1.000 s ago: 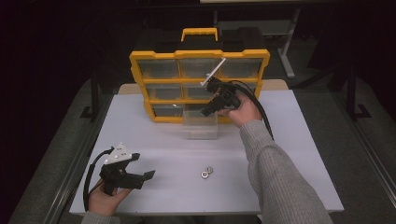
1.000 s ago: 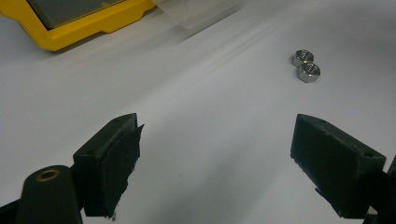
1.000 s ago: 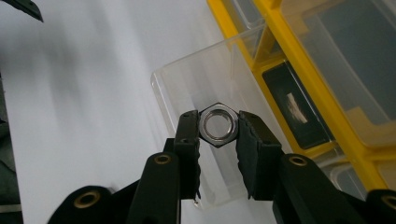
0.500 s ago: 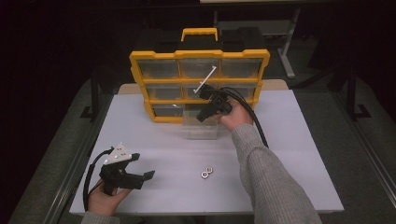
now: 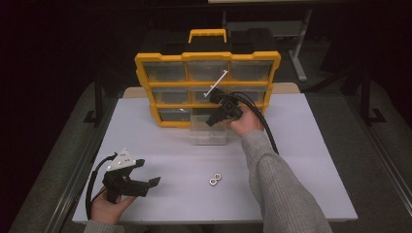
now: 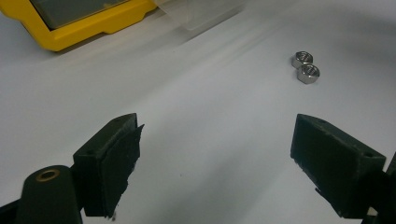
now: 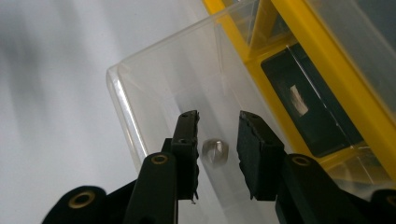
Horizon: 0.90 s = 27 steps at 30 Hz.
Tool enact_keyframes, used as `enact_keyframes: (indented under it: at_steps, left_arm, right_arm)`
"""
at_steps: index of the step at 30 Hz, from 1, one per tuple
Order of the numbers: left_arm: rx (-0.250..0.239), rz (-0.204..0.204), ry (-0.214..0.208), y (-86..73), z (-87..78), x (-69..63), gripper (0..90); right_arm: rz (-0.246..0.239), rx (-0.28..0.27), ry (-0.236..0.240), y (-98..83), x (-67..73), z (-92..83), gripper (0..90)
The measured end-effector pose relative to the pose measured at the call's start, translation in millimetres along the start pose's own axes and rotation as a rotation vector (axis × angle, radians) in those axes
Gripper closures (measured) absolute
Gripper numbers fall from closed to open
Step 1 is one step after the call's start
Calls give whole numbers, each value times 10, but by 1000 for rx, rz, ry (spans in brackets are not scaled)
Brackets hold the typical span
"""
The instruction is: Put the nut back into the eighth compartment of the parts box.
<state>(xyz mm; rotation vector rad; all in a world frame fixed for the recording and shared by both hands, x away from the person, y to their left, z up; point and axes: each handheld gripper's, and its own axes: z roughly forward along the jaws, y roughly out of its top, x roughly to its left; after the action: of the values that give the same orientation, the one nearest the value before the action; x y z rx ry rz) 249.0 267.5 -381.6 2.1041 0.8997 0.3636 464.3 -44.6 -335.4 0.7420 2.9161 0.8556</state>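
A small shiny metal nut sits between the right gripper's nearly closed jaws, inside the clear plastic drawer. Whether it is pinched, I cannot tell. It looks hard, light and slippery; its flat sides are best to squeeze. The left gripper rests wide apart, holding nothing.

White table, dark floor around it, metal stand leg behind
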Motion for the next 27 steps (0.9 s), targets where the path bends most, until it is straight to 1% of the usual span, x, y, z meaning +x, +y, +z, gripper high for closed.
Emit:
enact_keyframes:
  at_steps: [1,2,4,5,7,8,9,12,14,15,16,17,19,21,23,24,27]
  left_arm:
    - [0,-1,0,0,-1,0,154]
    - [0,-1,0,0,-1,0,154]
    - [-1,3,0,4,-5,-3,154]
    - [-2,0,0,5,-6,-6,154]
    - [4,9,1,6,-6,-1,154]
    - [6,10,1,6,-3,-1,154]
    - [6,10,3,5,-2,-3,154]
    - [5,8,2,5,-2,-2,154]
    - [5,9,2,6,-5,-3,154]
    - [5,10,3,5,-4,-3,154]
    - [2,10,3,4,1,-4,154]
    - [2,9,4,3,3,-4,154]
    - [2,5,2,4,10,-9,154]
    - [7,11,2,5,8,-8,154]
    - [14,14,4,8,7,-12,154]
    - [14,14,4,8,7,-12,154]
    - [12,9,4,8,5,-13,154]
  right_arm:
    - [-2,-2,2,-5,13,-49,665]
    - [-2,-2,2,-5,13,-49,665]
    - [-3,-9,3,-19,24,-110,662]
    - [-9,-8,2,-26,32,-140,657]
    - [-19,-16,1,-45,60,-200,647]
    - [-23,-22,4,-71,92,-272,640]
    - [-23,-22,4,-71,92,-272,640]
    - [-26,-40,13,-121,143,-377,635]
    - [-36,-46,15,-155,174,-430,628]
    - [-31,-46,18,-192,214,-483,624]
    - [-31,-46,18,-192,214,-483,624]
    - [-42,-55,20,-210,223,-505,619]
    - [-37,-72,29,-272,274,-561,609]
    - [-37,-74,30,-293,296,-576,604]
    - [-51,-85,39,-368,349,-591,592]
    - [-51,-85,39,-368,349,-591,592]
    - [-60,-86,45,-447,417,-583,585]
